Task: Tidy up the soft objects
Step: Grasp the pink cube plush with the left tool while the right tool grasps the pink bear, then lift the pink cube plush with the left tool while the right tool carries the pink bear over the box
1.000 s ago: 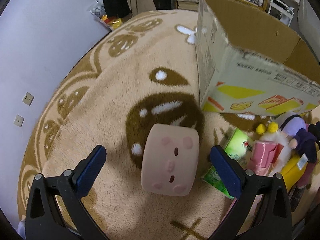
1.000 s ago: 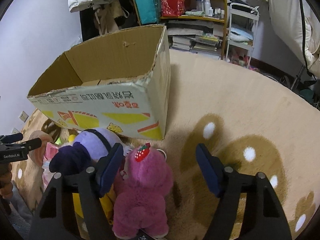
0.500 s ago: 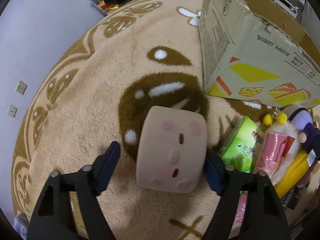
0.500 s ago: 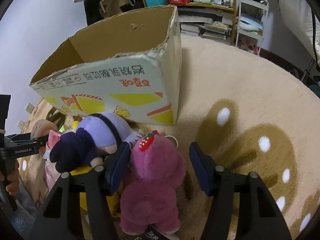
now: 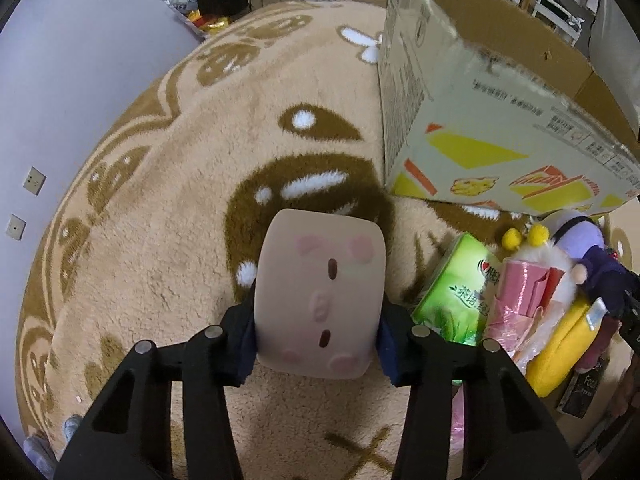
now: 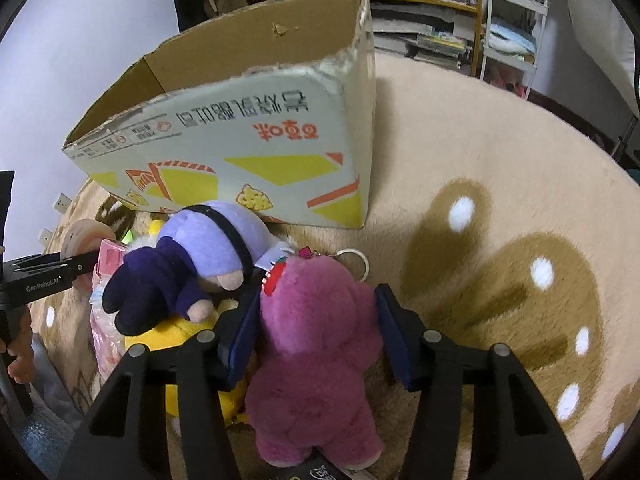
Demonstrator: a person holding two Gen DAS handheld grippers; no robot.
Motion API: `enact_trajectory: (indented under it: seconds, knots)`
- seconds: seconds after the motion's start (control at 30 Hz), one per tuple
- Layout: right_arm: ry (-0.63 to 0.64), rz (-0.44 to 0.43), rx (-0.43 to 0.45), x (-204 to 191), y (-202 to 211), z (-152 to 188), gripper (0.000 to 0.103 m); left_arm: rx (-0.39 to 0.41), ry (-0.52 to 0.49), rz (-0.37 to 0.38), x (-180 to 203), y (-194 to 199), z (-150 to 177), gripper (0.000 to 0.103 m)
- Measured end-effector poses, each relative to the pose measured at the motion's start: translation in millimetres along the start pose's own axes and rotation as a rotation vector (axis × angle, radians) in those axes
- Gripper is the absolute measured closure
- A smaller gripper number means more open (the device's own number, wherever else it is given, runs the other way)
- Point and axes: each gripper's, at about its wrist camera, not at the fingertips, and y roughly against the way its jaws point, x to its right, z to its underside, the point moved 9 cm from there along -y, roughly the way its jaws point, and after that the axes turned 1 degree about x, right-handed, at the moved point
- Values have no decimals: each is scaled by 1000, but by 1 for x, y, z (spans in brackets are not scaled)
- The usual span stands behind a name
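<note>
A pale pink squishy cube [image 5: 320,280] with a small face lies on the beige rug. My left gripper [image 5: 318,336] is closing on it, and its blue pads press the cube's two sides. In the right wrist view a magenta plush bear [image 6: 316,380] with a strawberry on its head lies face down. My right gripper [image 6: 318,320] is closing around the bear's head, both pads against the fur. An open cardboard box [image 6: 260,140] stands just beyond both toys.
Between the grippers lie a purple plush doll [image 6: 212,248], a yellow plush [image 6: 180,332], a green tissue pack [image 5: 460,288] and a pink packet [image 5: 520,292]. Shelves and a white trolley [image 6: 512,20] stand past the rug's [image 5: 160,240] far edge. A wall runs along the left.
Both grippers' jaws have closed in from wide open. The left pads now squeeze the pink cube, and the right pads now press the magenta bear's head. Neither hand has shifted much.
</note>
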Motion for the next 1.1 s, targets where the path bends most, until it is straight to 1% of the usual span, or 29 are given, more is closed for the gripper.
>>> enact_trajectory:
  seconds: [0.1,0.23,0.43,0.57,0.73,0.83,1.1]
  knots:
    - [6,2,44,0,12,-6,45,38,12,2,-1,14,-2,56]
    - [-14,-2,98,3,27,-13,45,116,22,5,-1,37,-7,56]
    - [-29,9,215,4,59,-27,45,273,11,14,4,80,-20,56]
    - [-23,9,309,0,87,-36,45,360,4,24,6,104,-24,56]
    - [-7,-26,445,-12,129,-50,45,468,10,40,7,139,-30,56]
    - [5,-48,519,-19,152,-58,45,520,3,40,9,158,-35,56]
    - [24,-86,661,-33,196,-83,44,659,-22,29,18,217,-50,56]
